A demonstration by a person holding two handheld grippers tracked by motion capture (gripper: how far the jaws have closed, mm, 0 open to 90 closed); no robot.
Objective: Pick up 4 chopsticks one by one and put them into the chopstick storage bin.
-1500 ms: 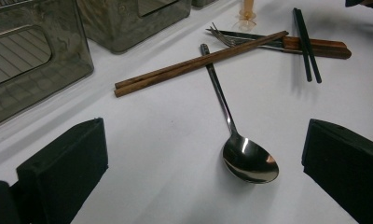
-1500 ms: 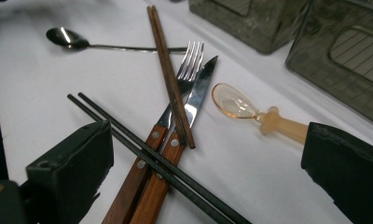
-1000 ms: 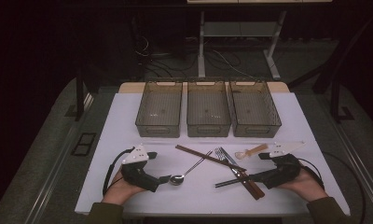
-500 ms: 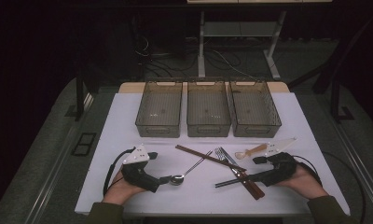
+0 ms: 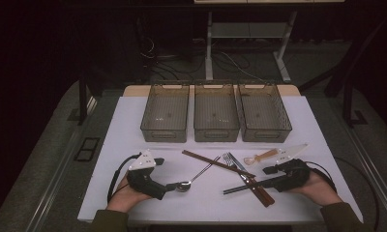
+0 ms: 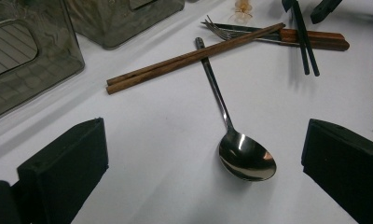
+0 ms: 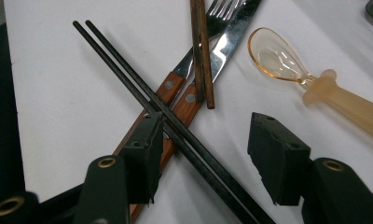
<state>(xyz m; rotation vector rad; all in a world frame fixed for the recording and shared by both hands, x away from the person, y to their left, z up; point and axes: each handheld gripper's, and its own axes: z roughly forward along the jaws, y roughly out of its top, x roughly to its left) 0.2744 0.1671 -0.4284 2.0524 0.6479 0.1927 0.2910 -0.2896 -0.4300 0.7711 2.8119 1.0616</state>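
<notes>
My left gripper [image 5: 170, 187] rests on the white table near its front left, jaws open wide. The bowl of a steel spoon [image 6: 246, 158] lies on the table between the jaws, touching neither, in the left gripper view [image 6: 203, 140]. The spoon's handle [image 5: 203, 171] runs up under a pair of brown wooden chopsticks [image 5: 215, 163]. My right gripper [image 7: 205, 128] is open at the front right [image 5: 271, 176]. A pair of black chopsticks [image 7: 175, 126] passes between its jaws, close to the left jaw, and lies across a wooden-handled fork [image 7: 217, 9] and knife [image 7: 231, 37].
Three empty smoky plastic bins [image 5: 166, 130] [image 5: 216, 131] [image 5: 265, 131] stand side by side at the back of the table. A translucent amber spoon [image 7: 278, 58] lies just right of the knife, near the right gripper. Bare white table [image 5: 133, 140] lies between bins and cutlery.
</notes>
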